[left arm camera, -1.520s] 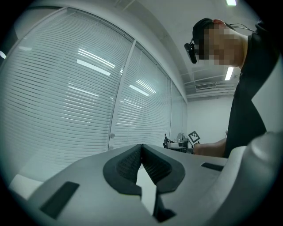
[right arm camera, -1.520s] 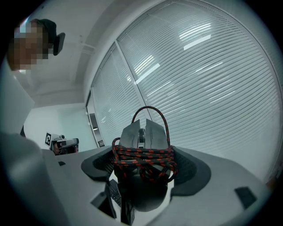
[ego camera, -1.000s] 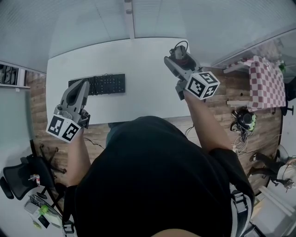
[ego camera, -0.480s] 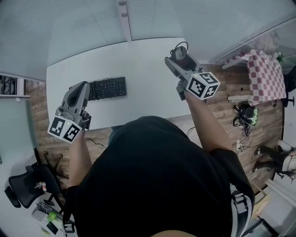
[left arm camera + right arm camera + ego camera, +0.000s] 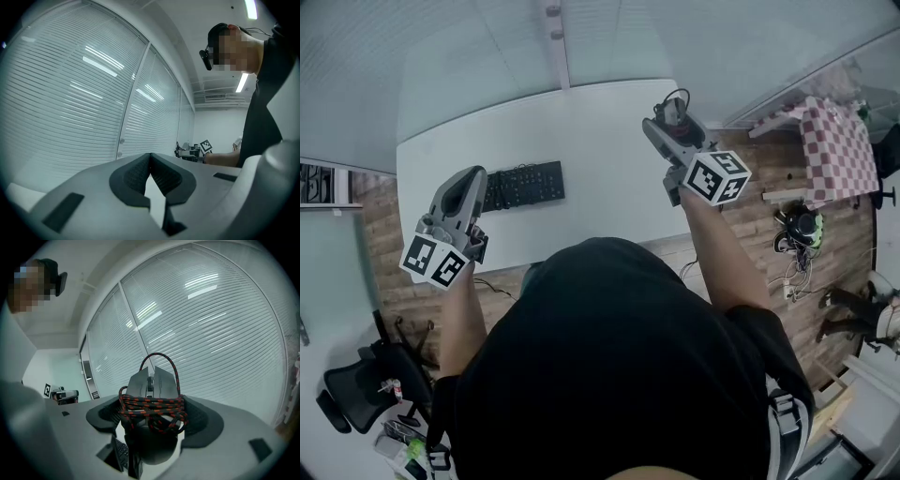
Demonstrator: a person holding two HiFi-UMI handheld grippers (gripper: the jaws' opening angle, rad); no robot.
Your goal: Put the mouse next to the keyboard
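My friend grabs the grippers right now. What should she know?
Left gripper: shut, empty, near the keyboard's left end.
Right gripper: shut on the mouse, its cable wound round it, held near the far right corner of the table.
Done: the mouse is picked up.
Left: carry it across to the keyboard, set it down beside it, let go.

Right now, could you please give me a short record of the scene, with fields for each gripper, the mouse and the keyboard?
Left gripper: shut, empty, by the keyboard's left end
Right gripper: shut on the mouse, over the table's right side
Mouse: grey, with a red-and-black cable wound around it
Keyboard: black, lying on the white table, apart from the mouse
Task state: mouse not yet set down
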